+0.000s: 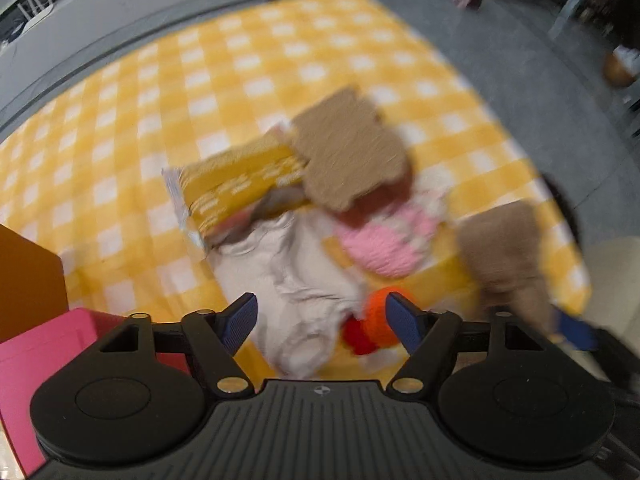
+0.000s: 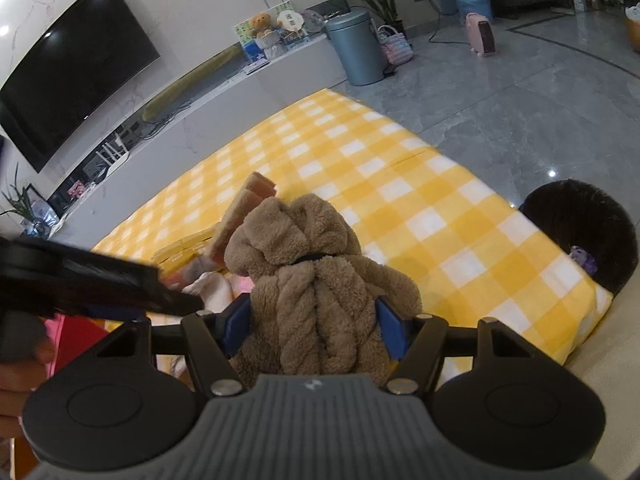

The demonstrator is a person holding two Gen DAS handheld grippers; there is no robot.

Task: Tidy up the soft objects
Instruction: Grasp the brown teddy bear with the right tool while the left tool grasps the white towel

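My right gripper (image 2: 314, 320) is shut on a brown plush bear (image 2: 308, 276), held above the yellow checked cloth (image 2: 400, 184); the bear also shows at the right of the left wrist view (image 1: 504, 248). My left gripper (image 1: 322, 316) is open and empty above a pile on the cloth (image 1: 160, 92): a cream cloth (image 1: 288, 280), an orange and red soft toy (image 1: 376, 324), a pink knitted toy (image 1: 388, 240), a toast-shaped plush (image 1: 352, 152) and a yellow packet (image 1: 240, 184). The left wrist view is motion-blurred.
A pink box (image 1: 36, 364) and a brown box (image 1: 28, 280) stand at the left. A black round object (image 2: 580, 232) lies at the cloth's right edge. A grey bin (image 2: 356, 48), a pink heater (image 2: 482, 36) and a TV (image 2: 72, 68) stand beyond on the grey floor.
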